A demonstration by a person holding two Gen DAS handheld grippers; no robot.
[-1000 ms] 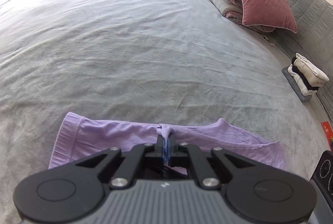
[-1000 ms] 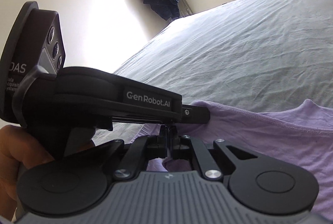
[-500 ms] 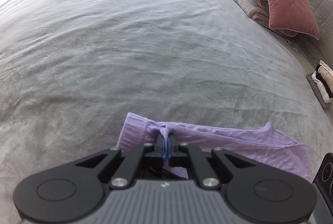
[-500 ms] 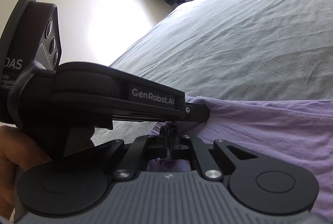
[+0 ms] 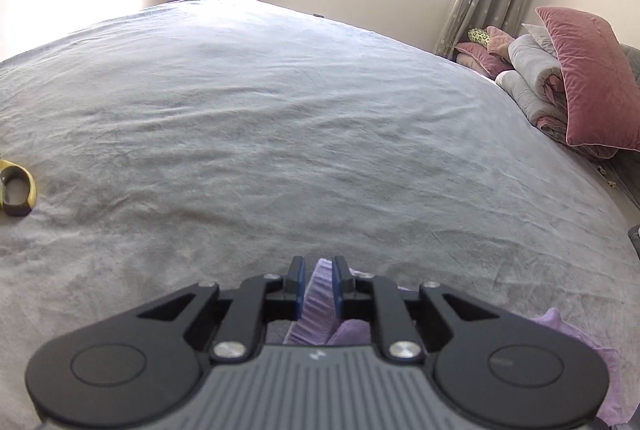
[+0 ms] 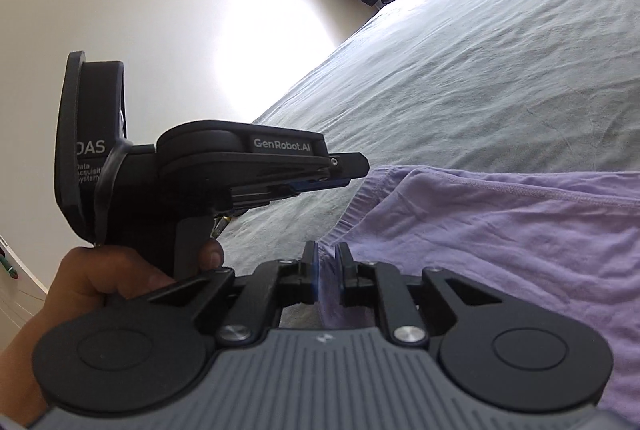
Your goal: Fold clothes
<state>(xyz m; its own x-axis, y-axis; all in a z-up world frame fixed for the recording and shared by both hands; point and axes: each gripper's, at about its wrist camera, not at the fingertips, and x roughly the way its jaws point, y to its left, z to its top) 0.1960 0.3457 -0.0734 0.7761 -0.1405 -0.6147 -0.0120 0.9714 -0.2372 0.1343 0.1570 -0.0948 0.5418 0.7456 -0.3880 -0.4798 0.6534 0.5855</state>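
In your left wrist view, your left gripper (image 5: 318, 284) sits at six o'clock with its jaws parted around a ridge of the lilac garment (image 5: 320, 294), loose rather than pinched, above the grey bedspread (image 5: 280, 134); pink pillows (image 5: 588, 78) lie at three o'clock and a yellow object (image 5: 16, 186) at nine. Your right wrist view alone shows the garment spread flat at three to five o'clock, its ribbed hem between your right gripper's (image 6: 327, 270) slightly parted jaws, and your hand (image 6: 108, 282) at eight o'clock. A flat layer lies there; how many folds remain I cannot tell.
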